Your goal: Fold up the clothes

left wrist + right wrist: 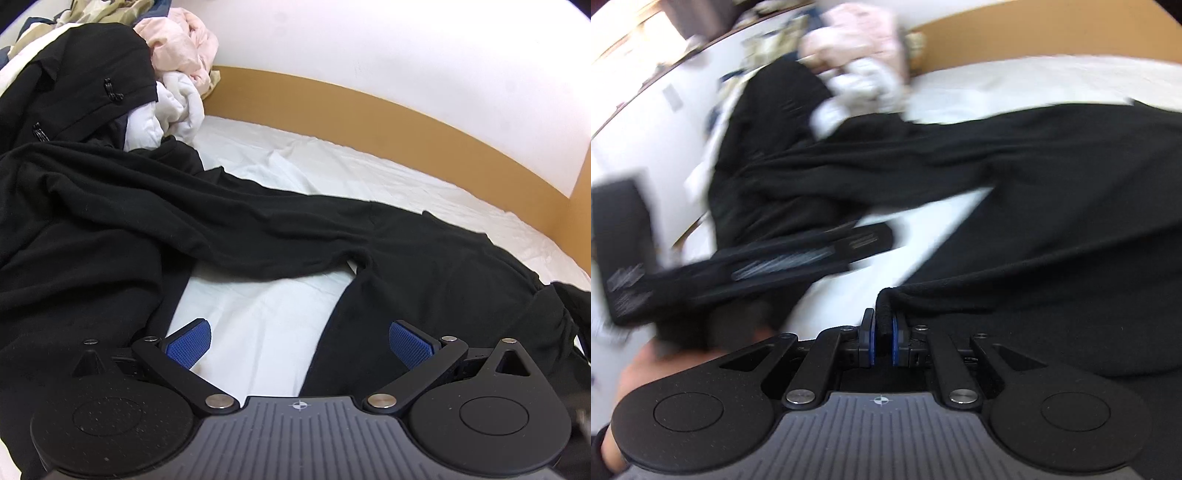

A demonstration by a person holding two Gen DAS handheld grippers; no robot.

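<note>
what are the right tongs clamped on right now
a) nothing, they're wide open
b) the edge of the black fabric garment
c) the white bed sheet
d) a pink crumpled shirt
b: in the right wrist view the right tongs stand nearly closed, with a thick hem of the black fabric garment pinched between their blue pads; the white bed sheet lies beneath, untouched by them.

Black trousers [258, 229] sprawl across the white sheet [258, 332], mid-frame. The left gripper [299, 341], jaws wide apart, hovers at bottom; a clothes pile [177, 55] sits upper left.
</note>
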